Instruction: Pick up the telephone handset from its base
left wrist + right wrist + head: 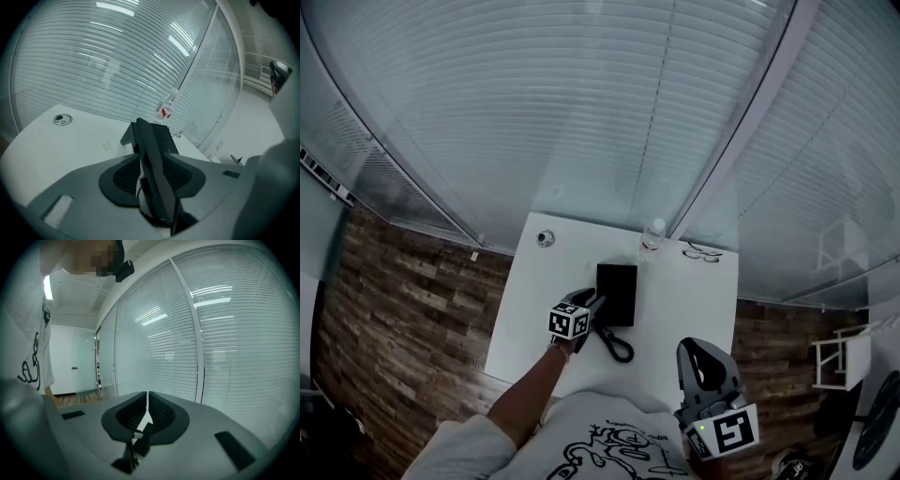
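The black telephone base (617, 292) lies in the middle of the white table (516, 319). My left gripper (591, 307) sits at the base's left edge, shut on the black handset (152, 173). The handset runs lengthwise between the jaws, and its far end points at the base (168, 139). A dark cord (620, 348) loops on the table near the base's front corner. My right gripper (710, 375) is held up near the person's body at the lower right. In the right gripper view its jaws (147, 404) stand together with nothing between them, facing the window blinds.
A clear bottle with a red label (652, 236) (165, 111) stands at the table's far edge beside a window post. A pair of glasses (701, 253) lies at the far right and a round cable grommet (546, 238) (62, 120) at the far left. Wooden floor surrounds the table.
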Demonstrator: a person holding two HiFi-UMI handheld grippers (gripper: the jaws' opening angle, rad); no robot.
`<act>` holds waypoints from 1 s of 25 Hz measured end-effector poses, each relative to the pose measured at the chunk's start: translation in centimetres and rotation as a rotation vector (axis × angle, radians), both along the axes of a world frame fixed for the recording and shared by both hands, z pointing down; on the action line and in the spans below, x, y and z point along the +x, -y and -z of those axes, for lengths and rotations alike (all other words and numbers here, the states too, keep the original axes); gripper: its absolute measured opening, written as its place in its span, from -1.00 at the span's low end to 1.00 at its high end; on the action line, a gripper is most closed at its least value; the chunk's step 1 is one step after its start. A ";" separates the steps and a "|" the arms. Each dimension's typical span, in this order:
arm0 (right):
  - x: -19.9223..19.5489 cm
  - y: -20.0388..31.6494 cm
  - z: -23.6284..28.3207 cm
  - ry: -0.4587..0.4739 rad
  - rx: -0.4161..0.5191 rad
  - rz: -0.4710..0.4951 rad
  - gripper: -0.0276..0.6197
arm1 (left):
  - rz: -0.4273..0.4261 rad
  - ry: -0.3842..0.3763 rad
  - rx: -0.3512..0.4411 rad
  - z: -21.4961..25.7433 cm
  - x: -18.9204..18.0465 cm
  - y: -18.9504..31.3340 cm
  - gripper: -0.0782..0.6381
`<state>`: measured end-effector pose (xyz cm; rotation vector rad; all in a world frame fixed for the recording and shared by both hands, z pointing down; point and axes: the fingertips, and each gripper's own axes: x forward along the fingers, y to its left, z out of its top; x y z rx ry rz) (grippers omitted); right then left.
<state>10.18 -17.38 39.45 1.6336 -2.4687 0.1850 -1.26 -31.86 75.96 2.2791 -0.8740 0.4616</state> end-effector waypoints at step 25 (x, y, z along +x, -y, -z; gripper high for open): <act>0.6 -1.3 0.2 0.011 0.009 0.009 -0.87 | 0.189 -0.144 -0.114 1.3 -1.1 -0.1 -0.60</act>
